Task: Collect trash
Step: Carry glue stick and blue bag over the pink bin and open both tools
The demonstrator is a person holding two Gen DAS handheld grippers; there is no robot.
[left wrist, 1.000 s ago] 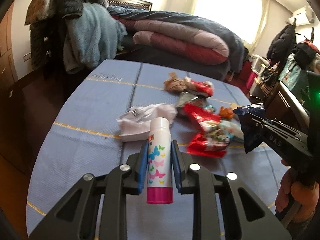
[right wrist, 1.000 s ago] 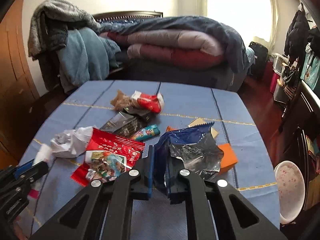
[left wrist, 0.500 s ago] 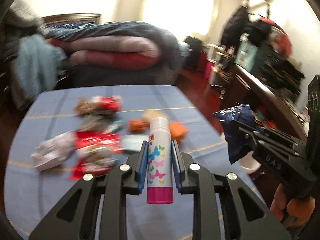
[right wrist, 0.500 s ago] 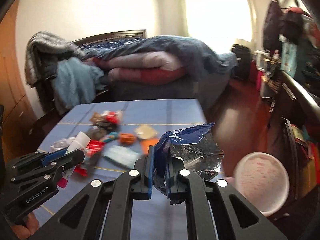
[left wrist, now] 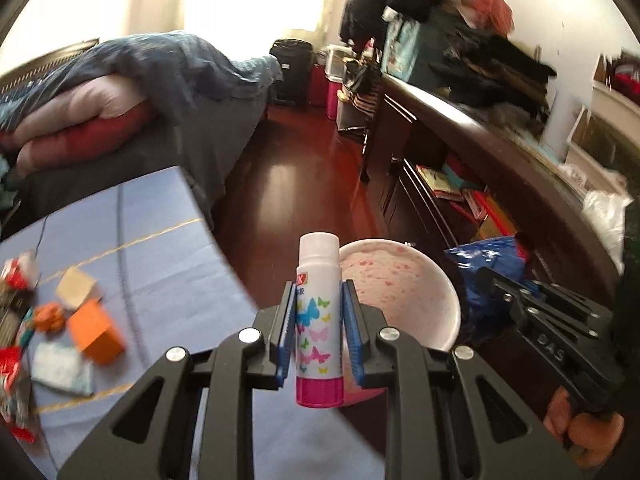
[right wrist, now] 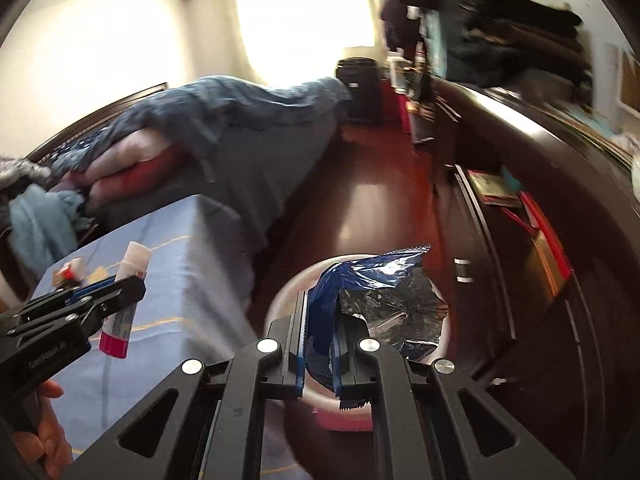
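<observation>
My left gripper (left wrist: 319,320) is shut on a white glue stick (left wrist: 318,300) with butterflies and a pink base, held upright over the table's right edge. Just beyond it a pink-speckled white bin (left wrist: 404,296) stands on the floor. My right gripper (right wrist: 320,332) is shut on a crumpled blue foil wrapper (right wrist: 360,296) and holds it above that bin (right wrist: 288,304). The right gripper with the wrapper (left wrist: 486,258) shows at the right of the left wrist view. The left gripper with the glue stick (right wrist: 128,280) shows at the left of the right wrist view.
The blue table (left wrist: 152,240) carries an orange block (left wrist: 94,332), a tan piece (left wrist: 76,288), a pale packet (left wrist: 60,368) and red wrappers (left wrist: 12,360) at its left. A bed (left wrist: 140,92) lies behind. A dark shelf unit (left wrist: 480,168) with books runs along the right.
Both grippers have swung right, away from the trash pile, past the table's edge. The bin now lies just ahead of both. The glue stick and wrapper stay gripped.
</observation>
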